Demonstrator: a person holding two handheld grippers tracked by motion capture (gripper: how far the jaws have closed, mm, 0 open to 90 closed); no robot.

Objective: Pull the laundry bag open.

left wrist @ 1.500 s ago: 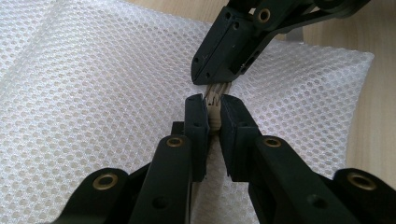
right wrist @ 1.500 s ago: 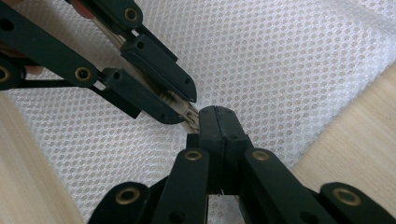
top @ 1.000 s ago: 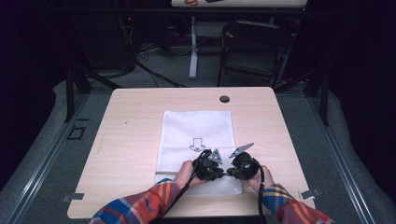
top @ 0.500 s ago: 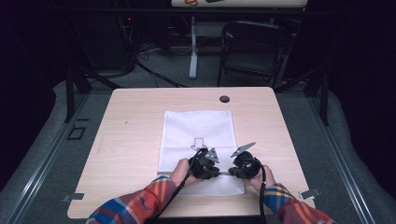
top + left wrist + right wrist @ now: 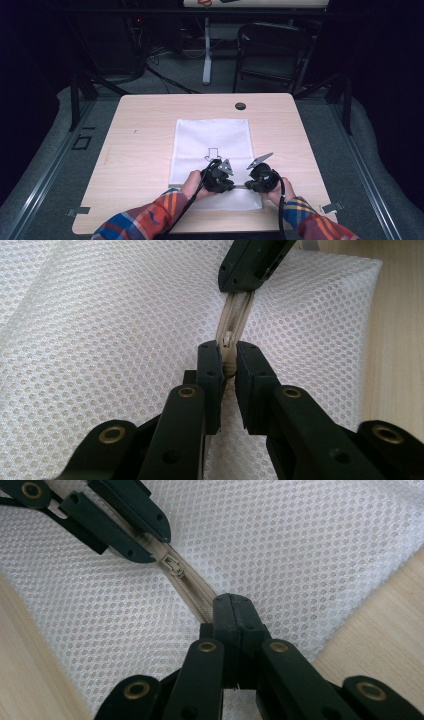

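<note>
A white mesh bag [image 5: 212, 135] lies flat in the middle of the wooden table [image 5: 135, 150], with a beige zipper [image 5: 236, 310] along its near end. My left gripper [image 5: 229, 352] is shut on the zipper's slider [image 5: 228, 339]. Seen from the right gripper view, the slider [image 5: 172, 562] sits just below the left gripper [image 5: 125, 525]. A short way along the zipper [image 5: 192, 592], my right gripper [image 5: 232, 602] is shut on the zipper tape. In the high view both grippers, left [image 5: 233, 186] and right [image 5: 246, 186], meet tip to tip over the bag's near end.
A small black round cap [image 5: 240, 106] sits near the table's far edge. An arrow [image 5: 212, 154] is printed on the bag. A dark chair [image 5: 272, 50] and cables stand on the floor beyond the table. Bare wood flanks the bag on both sides.
My left gripper has shifted slightly to the left with the slider in it. The right gripper has hardly moved.
</note>
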